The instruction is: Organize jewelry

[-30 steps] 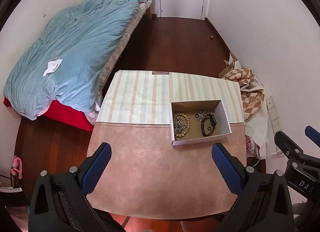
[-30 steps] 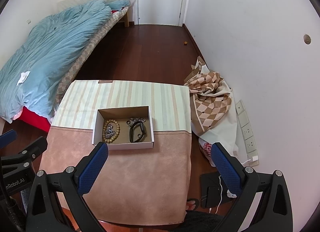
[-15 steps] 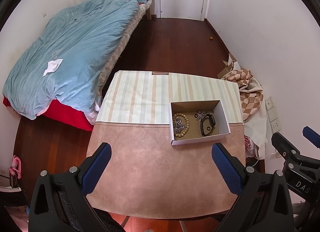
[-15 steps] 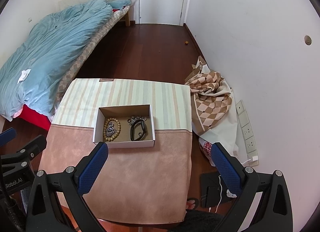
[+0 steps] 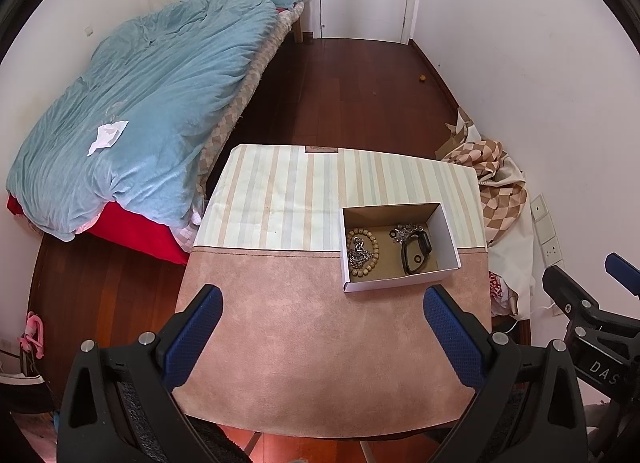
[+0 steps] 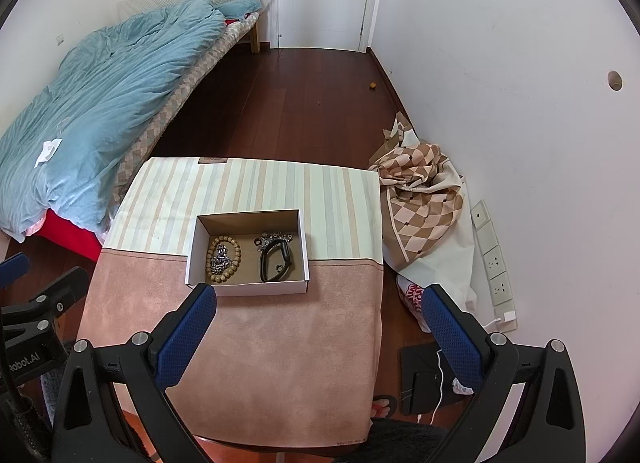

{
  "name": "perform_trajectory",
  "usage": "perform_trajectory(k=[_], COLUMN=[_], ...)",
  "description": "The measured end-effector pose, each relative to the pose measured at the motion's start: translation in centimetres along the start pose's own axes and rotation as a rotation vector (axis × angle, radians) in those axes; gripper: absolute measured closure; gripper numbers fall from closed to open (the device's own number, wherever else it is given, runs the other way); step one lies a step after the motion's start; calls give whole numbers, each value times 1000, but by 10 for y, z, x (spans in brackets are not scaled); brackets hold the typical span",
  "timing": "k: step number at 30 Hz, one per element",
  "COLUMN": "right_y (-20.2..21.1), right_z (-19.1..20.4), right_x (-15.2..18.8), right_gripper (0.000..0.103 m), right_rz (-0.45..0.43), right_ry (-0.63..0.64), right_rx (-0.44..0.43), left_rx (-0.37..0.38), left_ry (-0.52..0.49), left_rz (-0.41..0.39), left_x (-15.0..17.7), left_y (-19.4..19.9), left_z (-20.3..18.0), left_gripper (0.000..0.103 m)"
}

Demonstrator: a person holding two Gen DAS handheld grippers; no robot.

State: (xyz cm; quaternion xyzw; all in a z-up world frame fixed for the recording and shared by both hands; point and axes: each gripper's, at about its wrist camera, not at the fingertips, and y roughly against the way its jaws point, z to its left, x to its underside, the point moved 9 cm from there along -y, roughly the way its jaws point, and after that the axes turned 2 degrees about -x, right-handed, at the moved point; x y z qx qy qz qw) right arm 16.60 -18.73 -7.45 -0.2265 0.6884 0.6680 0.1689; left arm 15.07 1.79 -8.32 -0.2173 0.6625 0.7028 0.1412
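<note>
Bare cloth (image 6: 272, 343) before the box (image 6: 246, 287); its walls apparently hem the jewelry.

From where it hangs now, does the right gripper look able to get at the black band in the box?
Probably yes. The right gripper is open and empty above the table, and the black band lies exposed in the open-topped box. The low walls and the neighbouring metal chain leave little room for the jaws.

One box (image 6: 248, 287), one bead bracelet (image 6: 224, 259), one black band (image 6: 276, 261), two chains (image 6: 219, 257).
</note>
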Motion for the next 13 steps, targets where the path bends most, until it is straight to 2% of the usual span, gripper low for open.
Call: perform_trajectory(k=[13], right_y=[1], right_z=[0], right_x=[0], right_gripper=[0], right_rz=[1], right_ry=[6], right_rx=[2], left_rx=[-3], left_ry=[1], left_rz=[-12], left_x=[0], left_y=[1], left_z=[1], left_gripper=[1])
